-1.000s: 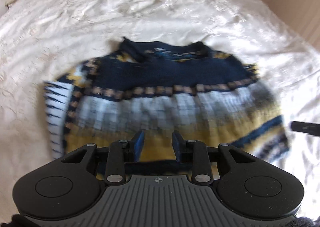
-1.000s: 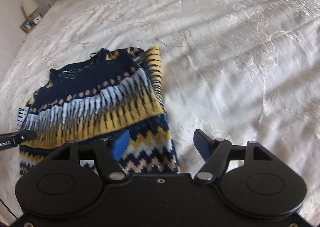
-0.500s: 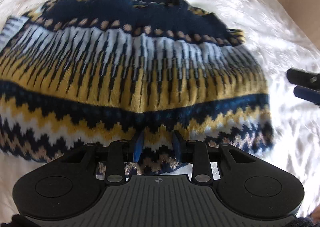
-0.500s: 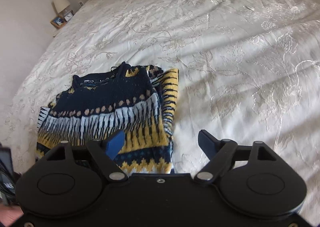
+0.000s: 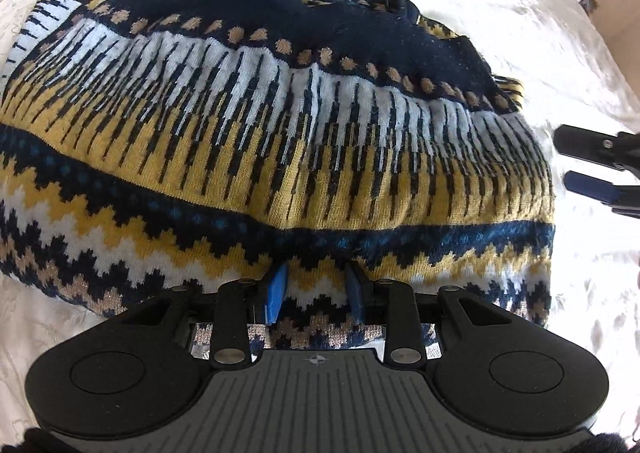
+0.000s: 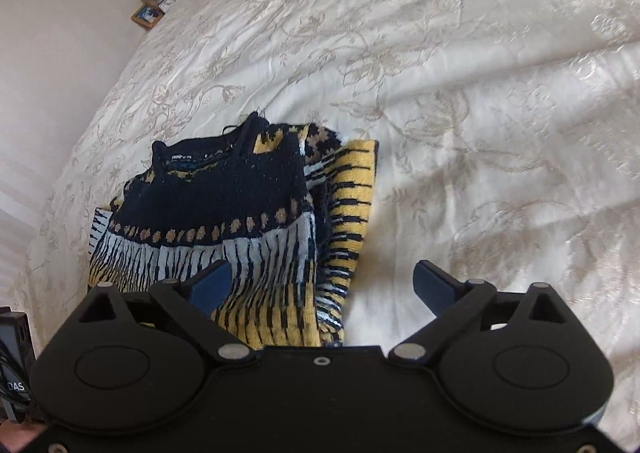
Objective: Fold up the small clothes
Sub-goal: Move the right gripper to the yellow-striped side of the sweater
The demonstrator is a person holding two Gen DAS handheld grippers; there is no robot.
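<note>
On the bedspread [image 6: 460,73] lies the sweater [image 5: 280,125], its hem pinched in the narrow left gripper [image 5: 316,289]. The right gripper [image 6: 322,281], its jaws just opened wide, straddles the sweater's edge without pressing it.

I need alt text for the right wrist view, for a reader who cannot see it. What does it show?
A partly folded navy, yellow and white patterned knitted sweater lies on a cream embroidered bedspread. The right hand-held gripper is in the foreground, jaws wide open over the sweater's right edge, gripping nothing.
</note>
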